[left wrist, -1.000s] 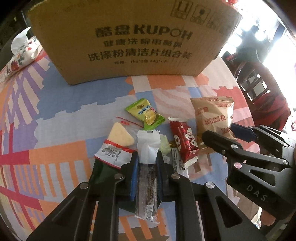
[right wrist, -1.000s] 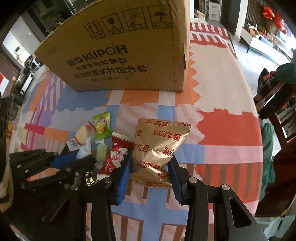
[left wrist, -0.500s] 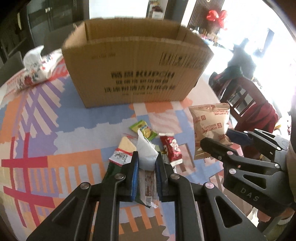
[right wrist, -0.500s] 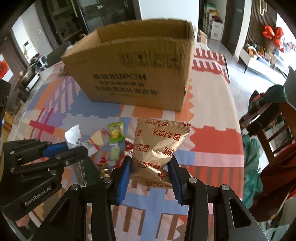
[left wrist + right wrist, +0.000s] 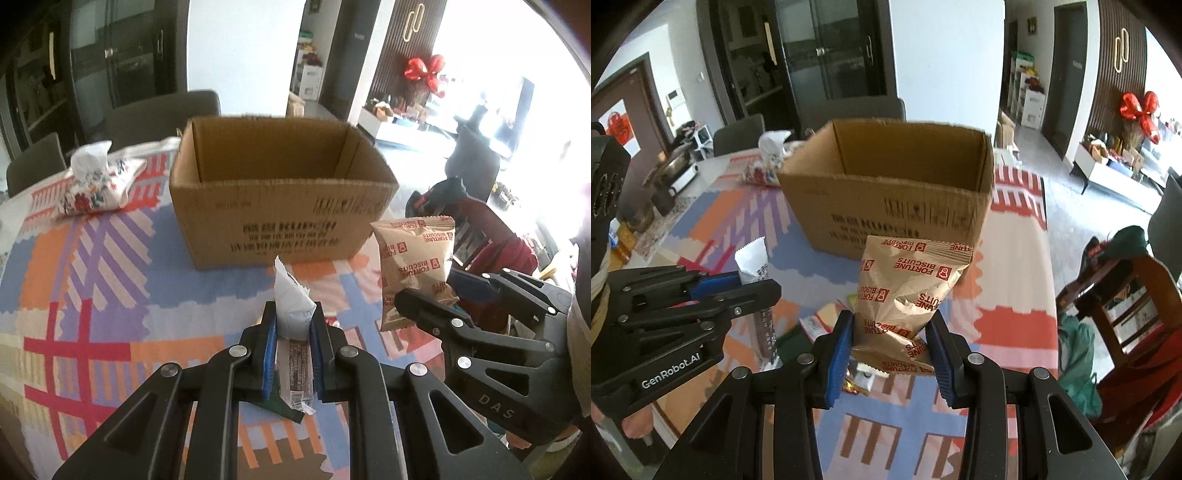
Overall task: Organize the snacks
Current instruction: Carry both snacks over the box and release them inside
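My left gripper [image 5: 293, 325] is shut on a slim snack bar [image 5: 291, 310] with a white top and brown lower half, held above the table. My right gripper [image 5: 892, 332] is shut on a tan biscuit bag [image 5: 908, 291] with red lettering, also lifted. The bag [image 5: 415, 258] and right gripper [image 5: 432, 295] show at the right in the left wrist view. The bar [image 5: 753, 262] and left gripper [image 5: 753, 284] appear at the left in the right wrist view. An open cardboard box [image 5: 280, 206] [image 5: 890, 192] stands ahead of both, its inside bare where visible.
A patterned tablecloth [image 5: 92, 280] covers the table. A floral tissue pack [image 5: 96, 181] lies left of the box. A few small snacks [image 5: 816, 321] remain on the cloth under the grippers. Wooden chairs with clothes [image 5: 1123, 295] stand to the right, dark chairs behind the table.
Both grippers have risen with their snacks, lifting the bar and the biscuit bag off the table. The box's open top has come into view, and the loose snacks have dropped below.
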